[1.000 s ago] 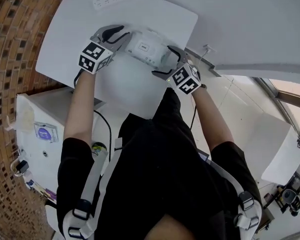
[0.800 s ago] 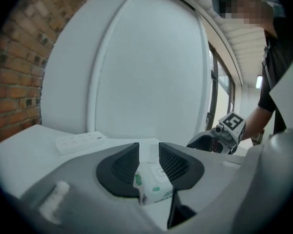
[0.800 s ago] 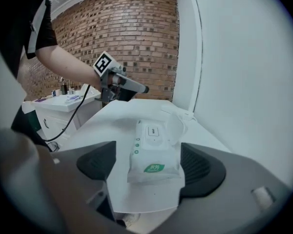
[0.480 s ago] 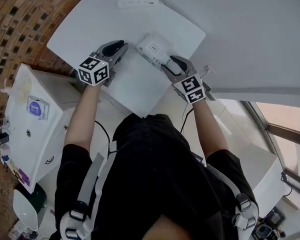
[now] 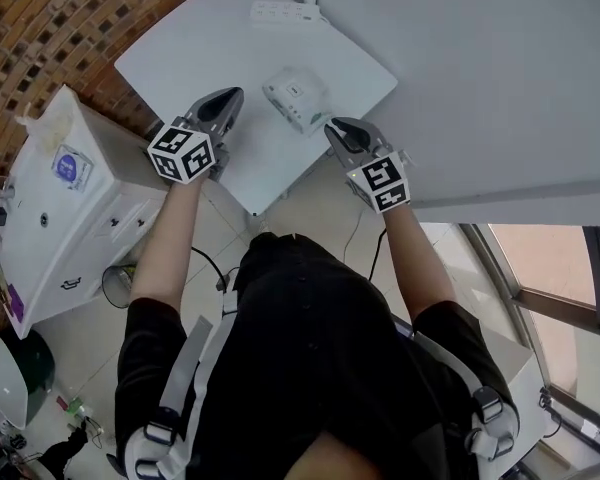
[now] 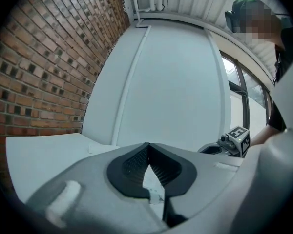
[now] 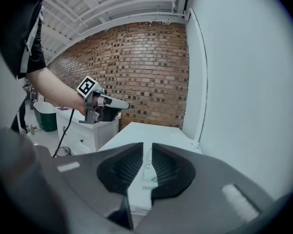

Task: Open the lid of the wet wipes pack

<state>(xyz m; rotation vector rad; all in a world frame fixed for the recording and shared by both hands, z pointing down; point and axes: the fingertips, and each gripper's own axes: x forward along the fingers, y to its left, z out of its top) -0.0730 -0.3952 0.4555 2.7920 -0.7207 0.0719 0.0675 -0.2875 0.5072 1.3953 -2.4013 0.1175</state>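
The white wet wipes pack [image 5: 296, 98] lies on the white table [image 5: 180, 53], with nothing touching it. Whether its lid is up, I cannot tell at this size. My left gripper [image 5: 230, 98] [image 6: 147, 144] hovers to the pack's left, its jaws shut on nothing after just closing. To the pack's right and a little nearer to me, my right gripper [image 5: 338, 126] [image 7: 147, 145] has also been closing. A narrow gap remains between its pads, with nothing in it. Each gripper view shows the other gripper [image 6: 234, 139] [image 7: 105, 105] held in the air.
A white power strip [image 5: 285, 11] lies at the table's far edge, by a grey wall. A white cabinet [image 5: 50, 218] stands left of the table, in front of the brick wall [image 5: 40, 28]. A green bin [image 5: 8, 380] sits on the floor at lower left.
Both grippers have drawn back from the sides of the pack and risen. Their jaws, wide around the pack a second ago, have closed. The pack stays on the table.
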